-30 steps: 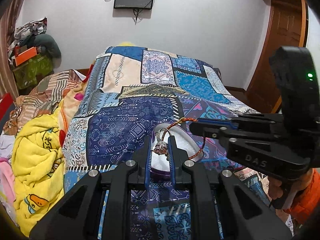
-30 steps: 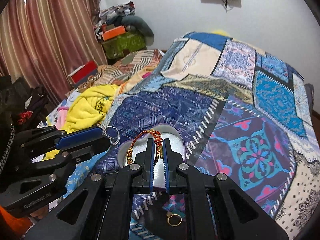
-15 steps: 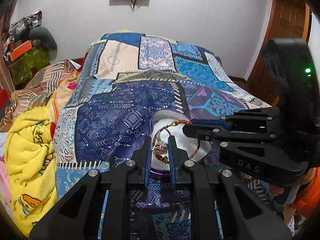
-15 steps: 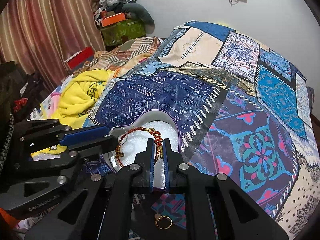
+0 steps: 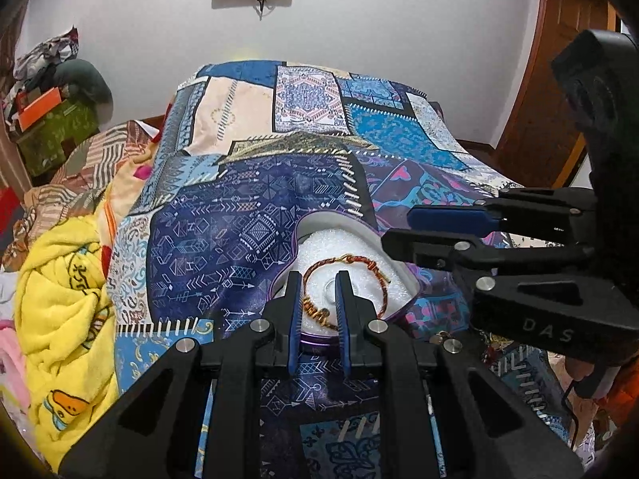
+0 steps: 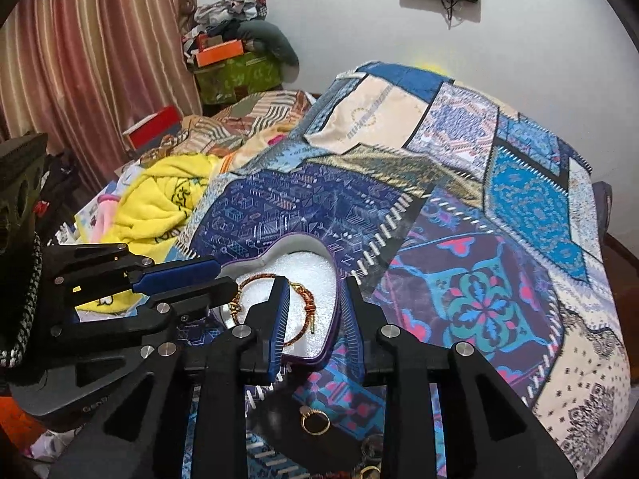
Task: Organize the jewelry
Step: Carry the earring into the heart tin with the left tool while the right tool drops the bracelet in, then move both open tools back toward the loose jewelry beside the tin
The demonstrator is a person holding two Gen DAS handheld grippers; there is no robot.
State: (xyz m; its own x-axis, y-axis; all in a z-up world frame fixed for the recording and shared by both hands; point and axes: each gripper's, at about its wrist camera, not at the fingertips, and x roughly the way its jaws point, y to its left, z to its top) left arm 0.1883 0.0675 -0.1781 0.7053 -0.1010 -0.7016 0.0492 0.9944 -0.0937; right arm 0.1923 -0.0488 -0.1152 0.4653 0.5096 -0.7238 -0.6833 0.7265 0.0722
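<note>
A purple-rimmed heart-shaped jewelry box (image 5: 403, 281) with white foam lining sits on the patchwork bedspread; its rim also shows in the right wrist view (image 6: 297, 236). A red-and-gold bracelet (image 5: 345, 259) lies inside it, also seen in the right wrist view (image 6: 303, 299). A small silver ring (image 5: 328, 288) lies on the foam. My left gripper (image 5: 318, 279) is open just above the box, empty. My right gripper (image 6: 313, 285) is open over the box, empty. A gold ring (image 6: 314, 422) lies on the bedspread under the right gripper.
The patchwork bedspread (image 5: 247, 215) covers the bed. A yellow towel (image 5: 64, 279) lies at the left. More jewelry (image 6: 369, 471) lies at the near edge. Boxes and clothes (image 6: 231, 60) are piled by the curtain. A wooden door (image 5: 555, 80) stands at the right.
Both grippers have opened. The bracelet left the right gripper and the silver ring left the left gripper; both now lie in the box.
</note>
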